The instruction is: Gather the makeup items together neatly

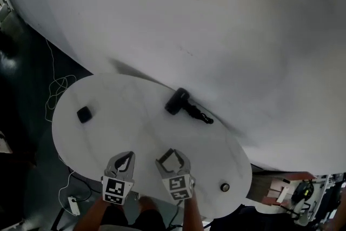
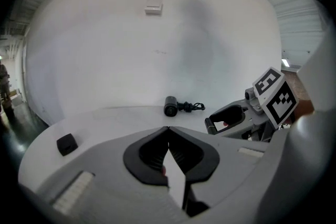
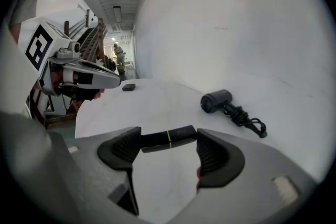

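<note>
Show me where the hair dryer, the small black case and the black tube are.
hair dryer (image 1: 177, 100): head view, on its barrel.
small black case (image 1: 84, 114): head view, middle of its top.
black tube (image 3: 168, 137): right gripper view, at its thin band.

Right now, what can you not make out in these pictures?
Small round item, head view: too small to identify.
Black square item, every view: too small and dim to identify.
Black tube, right gripper view: both ends hidden by the right gripper's pads.
</note>
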`<state>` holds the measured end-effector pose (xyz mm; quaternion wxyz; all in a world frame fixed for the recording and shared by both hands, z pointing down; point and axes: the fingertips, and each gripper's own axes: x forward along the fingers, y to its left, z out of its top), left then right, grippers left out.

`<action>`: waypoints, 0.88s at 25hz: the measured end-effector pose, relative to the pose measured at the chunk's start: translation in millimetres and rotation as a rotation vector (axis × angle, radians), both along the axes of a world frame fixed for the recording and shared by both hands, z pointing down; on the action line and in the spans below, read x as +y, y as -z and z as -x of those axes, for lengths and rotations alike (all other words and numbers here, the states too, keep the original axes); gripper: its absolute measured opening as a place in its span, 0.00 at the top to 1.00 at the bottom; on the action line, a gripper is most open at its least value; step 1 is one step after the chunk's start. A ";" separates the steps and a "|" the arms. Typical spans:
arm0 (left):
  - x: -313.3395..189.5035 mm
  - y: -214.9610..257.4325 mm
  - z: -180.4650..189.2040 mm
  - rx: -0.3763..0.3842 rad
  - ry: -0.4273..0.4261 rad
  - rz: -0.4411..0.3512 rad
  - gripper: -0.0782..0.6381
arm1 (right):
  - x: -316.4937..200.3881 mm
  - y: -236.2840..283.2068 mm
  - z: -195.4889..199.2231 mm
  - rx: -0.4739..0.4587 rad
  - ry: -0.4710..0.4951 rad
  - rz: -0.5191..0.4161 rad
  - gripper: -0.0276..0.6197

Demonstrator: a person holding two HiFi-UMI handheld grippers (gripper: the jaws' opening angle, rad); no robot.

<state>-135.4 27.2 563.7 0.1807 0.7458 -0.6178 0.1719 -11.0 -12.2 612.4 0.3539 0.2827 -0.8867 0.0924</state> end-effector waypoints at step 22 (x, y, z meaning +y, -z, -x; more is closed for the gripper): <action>-13.3 9.2 -178.3 0.005 -0.467 -0.008 0.88 | 48.7 0.8 -210.5 -0.015 -0.706 0.000 0.44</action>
